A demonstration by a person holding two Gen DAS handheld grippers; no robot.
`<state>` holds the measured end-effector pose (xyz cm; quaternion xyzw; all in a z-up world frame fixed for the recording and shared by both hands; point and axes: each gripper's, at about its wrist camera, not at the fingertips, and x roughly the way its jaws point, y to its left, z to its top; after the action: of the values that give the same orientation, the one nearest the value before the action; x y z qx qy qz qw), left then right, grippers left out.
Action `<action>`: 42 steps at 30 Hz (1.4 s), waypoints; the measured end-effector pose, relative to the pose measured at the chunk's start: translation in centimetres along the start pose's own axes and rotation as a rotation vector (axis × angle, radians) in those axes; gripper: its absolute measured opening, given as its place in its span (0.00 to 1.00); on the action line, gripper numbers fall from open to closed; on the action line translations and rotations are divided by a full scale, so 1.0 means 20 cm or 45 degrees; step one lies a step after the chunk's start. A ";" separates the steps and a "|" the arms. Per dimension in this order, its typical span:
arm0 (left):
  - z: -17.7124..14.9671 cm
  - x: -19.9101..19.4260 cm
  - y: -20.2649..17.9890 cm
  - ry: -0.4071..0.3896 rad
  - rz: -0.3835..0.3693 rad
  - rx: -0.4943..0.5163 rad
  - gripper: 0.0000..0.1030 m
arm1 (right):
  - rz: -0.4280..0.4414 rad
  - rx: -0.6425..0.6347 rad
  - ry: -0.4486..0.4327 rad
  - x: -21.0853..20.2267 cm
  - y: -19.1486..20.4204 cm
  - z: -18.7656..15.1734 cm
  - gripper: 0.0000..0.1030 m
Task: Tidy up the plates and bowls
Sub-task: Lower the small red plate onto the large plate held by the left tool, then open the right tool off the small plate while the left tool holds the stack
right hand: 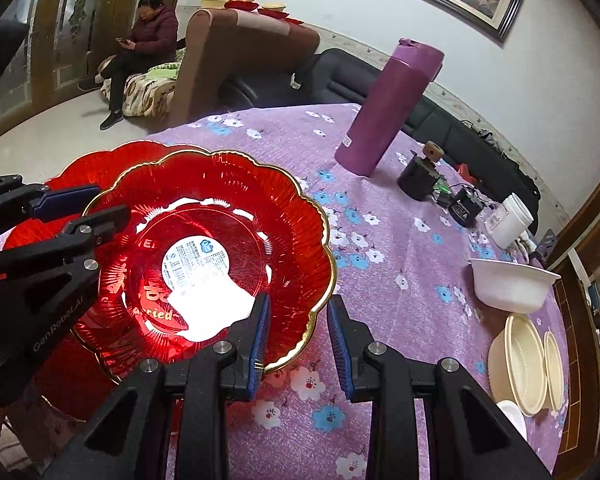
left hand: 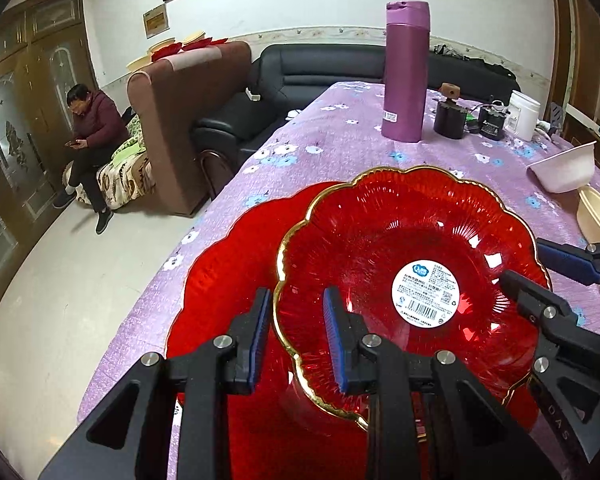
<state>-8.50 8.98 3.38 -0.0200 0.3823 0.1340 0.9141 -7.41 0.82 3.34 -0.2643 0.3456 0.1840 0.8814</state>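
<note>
A red scalloped glass plate with a gold rim (left hand: 412, 248) (right hand: 228, 216) lies on top of a second red plate (left hand: 228, 280) (right hand: 100, 160) at the near edge of the table. It carries a round white label (left hand: 425, 292). My left gripper (left hand: 298, 336) is open, its two pads straddling the top plate's near-left rim. My right gripper (right hand: 298, 340) is open, straddling the plate's right rim; it also shows in the left wrist view (left hand: 540, 264). Neither pad pair visibly clamps the rim.
A purple floral cloth (right hand: 380, 280) covers the table. A tall purple flask (left hand: 406, 72) (right hand: 388, 112) stands beyond the plates. A white bowl (right hand: 508, 284), cream bowls (right hand: 520, 364), a white jar (right hand: 512, 220) and small black gadgets (right hand: 420, 180) lie to the right. A person sits far left.
</note>
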 end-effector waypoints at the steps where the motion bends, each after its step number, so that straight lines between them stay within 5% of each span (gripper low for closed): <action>1: 0.00 0.00 0.01 0.003 -0.001 -0.003 0.25 | -0.001 -0.004 0.001 0.00 0.00 0.00 0.31; 35: 0.00 0.03 0.02 0.010 0.015 -0.014 0.33 | -0.004 -0.047 0.011 0.03 0.05 -0.01 0.32; 42: 0.00 0.00 0.01 -0.005 0.013 -0.008 0.35 | -0.004 -0.052 -0.022 -0.01 0.06 -0.01 0.45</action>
<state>-8.53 9.14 3.40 -0.0206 0.3800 0.1399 0.9141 -8.27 1.72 2.97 -0.2814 0.3337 0.1918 0.8790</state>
